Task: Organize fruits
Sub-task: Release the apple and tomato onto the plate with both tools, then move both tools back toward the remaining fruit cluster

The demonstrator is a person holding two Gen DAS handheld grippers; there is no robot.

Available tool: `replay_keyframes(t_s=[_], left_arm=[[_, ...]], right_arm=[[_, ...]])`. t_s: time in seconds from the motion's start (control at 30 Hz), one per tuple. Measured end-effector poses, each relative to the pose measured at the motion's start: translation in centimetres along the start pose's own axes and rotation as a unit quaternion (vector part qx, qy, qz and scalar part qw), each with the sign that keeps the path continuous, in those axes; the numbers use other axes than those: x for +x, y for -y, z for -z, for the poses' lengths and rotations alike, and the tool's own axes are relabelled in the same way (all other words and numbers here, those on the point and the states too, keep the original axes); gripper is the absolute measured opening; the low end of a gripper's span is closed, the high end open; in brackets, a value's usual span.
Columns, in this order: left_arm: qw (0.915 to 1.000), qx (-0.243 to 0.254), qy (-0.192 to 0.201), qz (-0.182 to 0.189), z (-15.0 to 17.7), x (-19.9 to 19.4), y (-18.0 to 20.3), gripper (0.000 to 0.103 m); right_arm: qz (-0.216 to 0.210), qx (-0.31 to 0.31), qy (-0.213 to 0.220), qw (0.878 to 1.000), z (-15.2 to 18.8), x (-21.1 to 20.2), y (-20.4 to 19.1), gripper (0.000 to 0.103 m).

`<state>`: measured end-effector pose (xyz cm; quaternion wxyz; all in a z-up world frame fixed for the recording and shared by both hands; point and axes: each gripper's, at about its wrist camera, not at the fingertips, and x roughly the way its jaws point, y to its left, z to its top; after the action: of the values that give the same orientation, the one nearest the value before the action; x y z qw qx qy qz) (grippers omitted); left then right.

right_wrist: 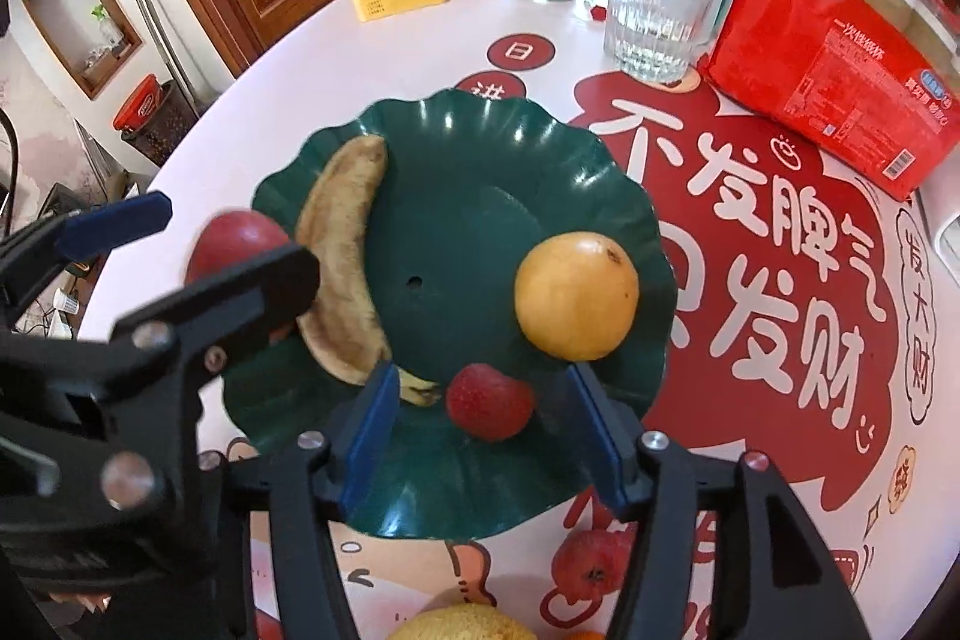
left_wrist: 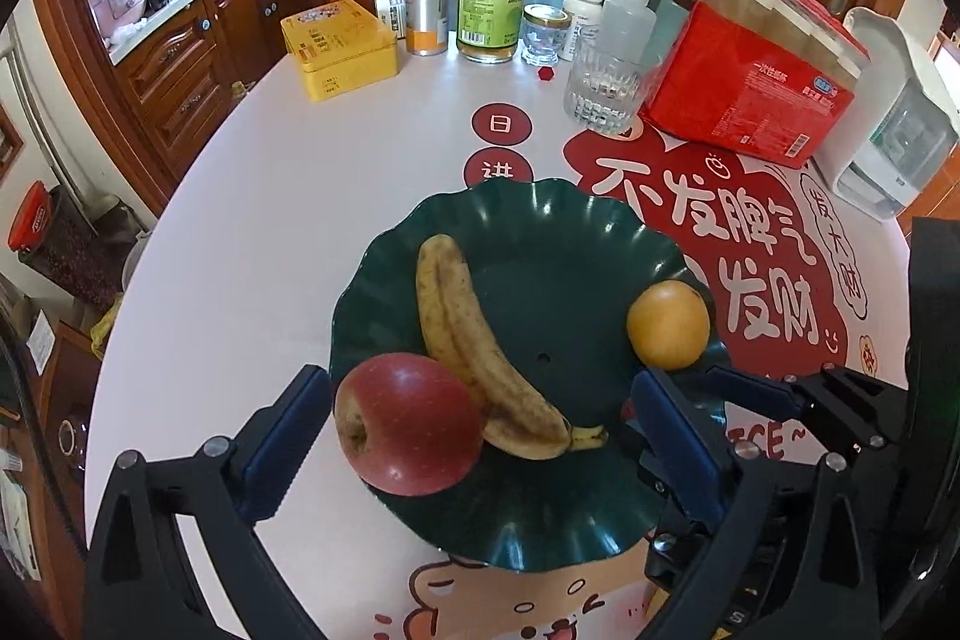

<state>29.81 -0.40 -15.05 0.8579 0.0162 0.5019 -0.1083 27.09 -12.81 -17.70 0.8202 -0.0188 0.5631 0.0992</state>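
Left gripper (left_wrist: 480,436) spread wide over near rim of green plate (left_wrist: 540,232), holding nothing; red apple (left_wrist: 408,424) sits between blue pads beside left pad, stem dimple facing left. Right gripper (right_wrist: 480,436) also parted, empty; small red fruit (right_wrist: 489,402) lies on plate between its fingers, touching neither. Banana (left_wrist: 474,346) lies lengthwise, stem end toward grippers, blunt tip pointing away, leaning against apple. Orange (right_wrist: 576,296) rests on plate's right side. Another red fruit (right_wrist: 591,562) sits off plate on table (left_wrist: 270,196).
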Motion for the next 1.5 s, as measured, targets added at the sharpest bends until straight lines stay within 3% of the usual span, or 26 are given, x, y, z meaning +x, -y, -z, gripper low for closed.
replay_keyframes(t_s=[0.67, 1.5], left_arm=[[0.9986, 0.016, 0.049, -0.005, 1.4, -7.8, 1.0, 0.103], [0.9960, 0.032, 0.078, -0.030, 6.9, -16.0, 1.7, 0.103]], right_arm=[[-0.012, 0.023, 0.038, 0.999, 1.7, -5.4, 0.2, 0.059], [-0.014, 0.049, 0.093, 0.994, 7.2, -13.8, 0.3, 0.059]])
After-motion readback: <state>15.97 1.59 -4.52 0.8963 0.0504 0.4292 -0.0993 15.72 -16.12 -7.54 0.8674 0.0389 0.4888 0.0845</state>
